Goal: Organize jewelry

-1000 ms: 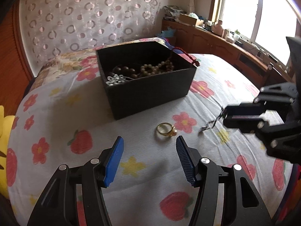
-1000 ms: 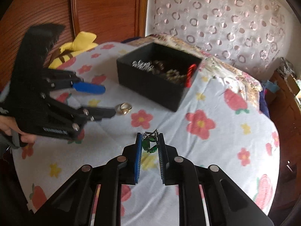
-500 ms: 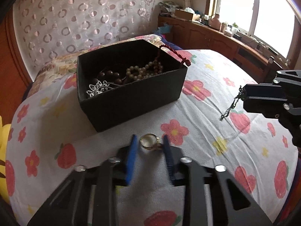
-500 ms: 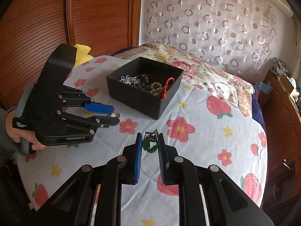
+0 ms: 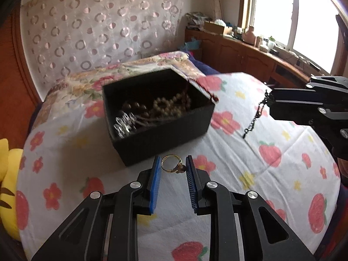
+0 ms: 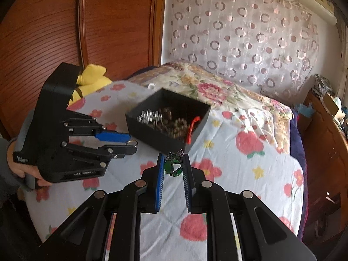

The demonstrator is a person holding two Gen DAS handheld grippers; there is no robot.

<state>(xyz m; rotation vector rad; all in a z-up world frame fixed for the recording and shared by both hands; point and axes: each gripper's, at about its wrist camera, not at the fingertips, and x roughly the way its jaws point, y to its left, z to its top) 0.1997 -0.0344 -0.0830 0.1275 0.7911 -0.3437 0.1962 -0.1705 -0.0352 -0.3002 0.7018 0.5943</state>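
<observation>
My left gripper (image 5: 173, 166) is shut on a gold ring (image 5: 173, 166) with a pearl, held above the bed in front of the black jewelry box (image 5: 158, 134). The box holds bead strands and a silver piece. My right gripper (image 6: 173, 165) is shut on a green-stone chain piece (image 6: 173, 167) and is raised near the box's (image 6: 152, 130) near corner. In the left wrist view the right gripper (image 5: 270, 101) shows at the right with the dark chain (image 5: 255, 117) dangling. In the right wrist view the left gripper (image 6: 130, 140) shows at the left with the ring at its tips.
The floral bedsheet (image 5: 250, 158) covers the bed. A yellow plush toy (image 5: 6, 174) lies at the left edge. A wooden headboard (image 6: 108, 21) and a circle-patterned curtain (image 6: 239, 32) stand behind. A wooden cabinet (image 5: 250, 58) runs under the window at the right.
My left gripper closed on the gold ring and lifted it off the sheet. Both grippers rose and moved toward the box; the right one kept its hold on the green chain piece.
</observation>
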